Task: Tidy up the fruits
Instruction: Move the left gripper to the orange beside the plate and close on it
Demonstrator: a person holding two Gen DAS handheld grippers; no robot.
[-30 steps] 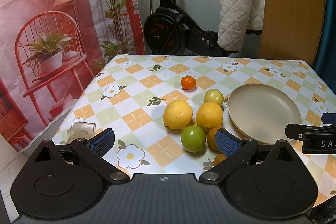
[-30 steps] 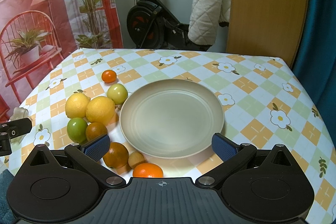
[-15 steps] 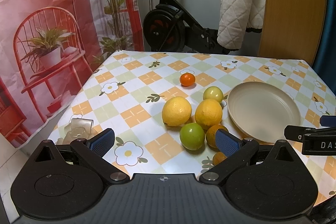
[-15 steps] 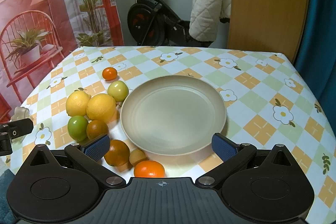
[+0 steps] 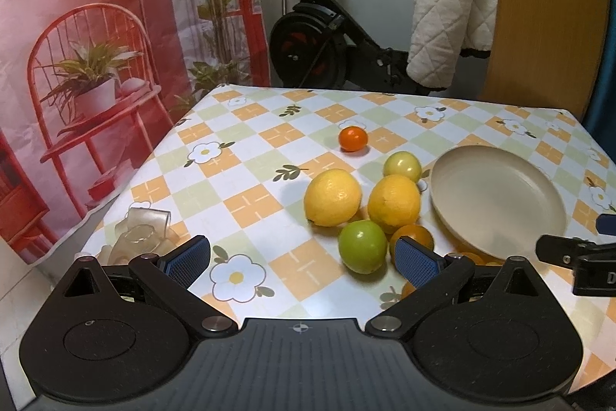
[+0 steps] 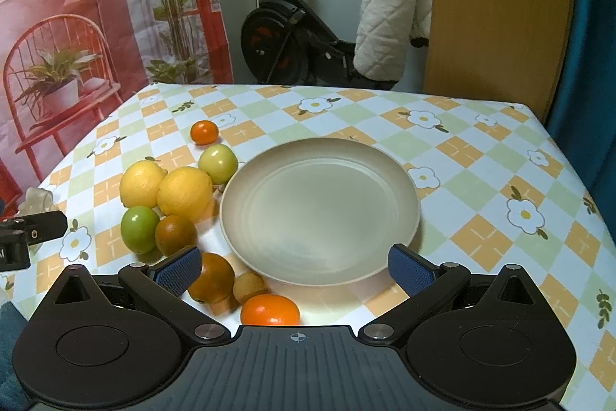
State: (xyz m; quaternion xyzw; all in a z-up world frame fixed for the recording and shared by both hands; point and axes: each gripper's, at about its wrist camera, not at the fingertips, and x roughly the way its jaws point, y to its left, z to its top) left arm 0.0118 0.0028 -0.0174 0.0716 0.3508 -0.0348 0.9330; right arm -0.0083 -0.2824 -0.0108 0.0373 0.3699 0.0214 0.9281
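Left gripper (image 5: 302,262): my jaws spread wide, holding nothing.
Right gripper (image 6: 294,270): likewise wide, empty.
Lemon (image 5: 332,197): left of plate (image 6: 408,195), long axis running left-right, nub at lower left.

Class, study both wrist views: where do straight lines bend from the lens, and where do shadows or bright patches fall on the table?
Left wrist view: the wooden panel bows near the frame edge; the lemon casts a soft shadow to its left. Right wrist view: the table edges curve outward; the plate throws a shadow toward the camera, with a bright patch beside the near orange.
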